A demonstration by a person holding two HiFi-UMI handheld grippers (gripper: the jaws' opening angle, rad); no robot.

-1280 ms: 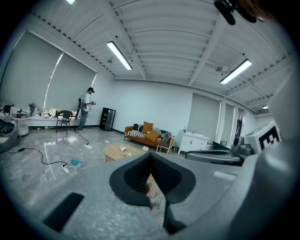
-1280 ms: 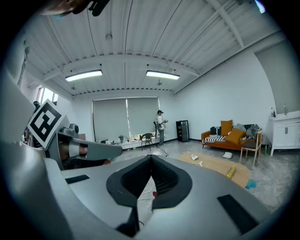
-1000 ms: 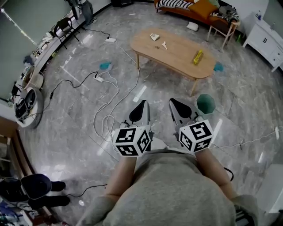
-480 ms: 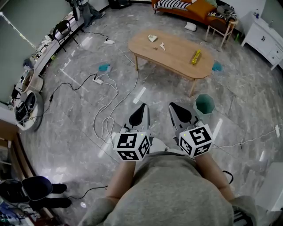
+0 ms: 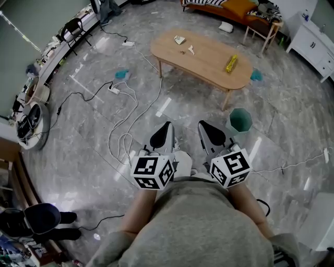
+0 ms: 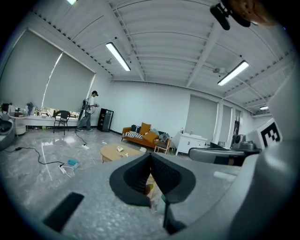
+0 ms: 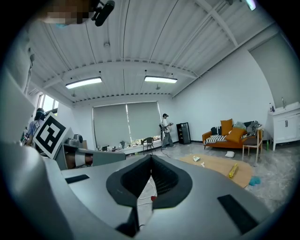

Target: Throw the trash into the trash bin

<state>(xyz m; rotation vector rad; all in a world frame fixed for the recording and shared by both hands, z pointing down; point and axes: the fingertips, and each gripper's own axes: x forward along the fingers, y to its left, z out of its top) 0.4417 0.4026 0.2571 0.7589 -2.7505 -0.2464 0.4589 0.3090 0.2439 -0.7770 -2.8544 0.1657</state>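
Trash [image 5: 230, 63] on wooden table [image 5: 206, 55], green bin [image 5: 240, 120] nearby, marble floor [image 5: 78, 156], left tongs [image 5: 166, 126] and right tongs [image 5: 202, 125] closed, empty

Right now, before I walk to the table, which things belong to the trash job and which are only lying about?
Job: green trash bin; on the wooden table, a yellow wrapper, a crumpled white paper, a small white scrap.
Lying about: floor cables, power strip, orange sofa, white cabinet.

Plain grey short-sleeved shirt [image 5: 201, 224]
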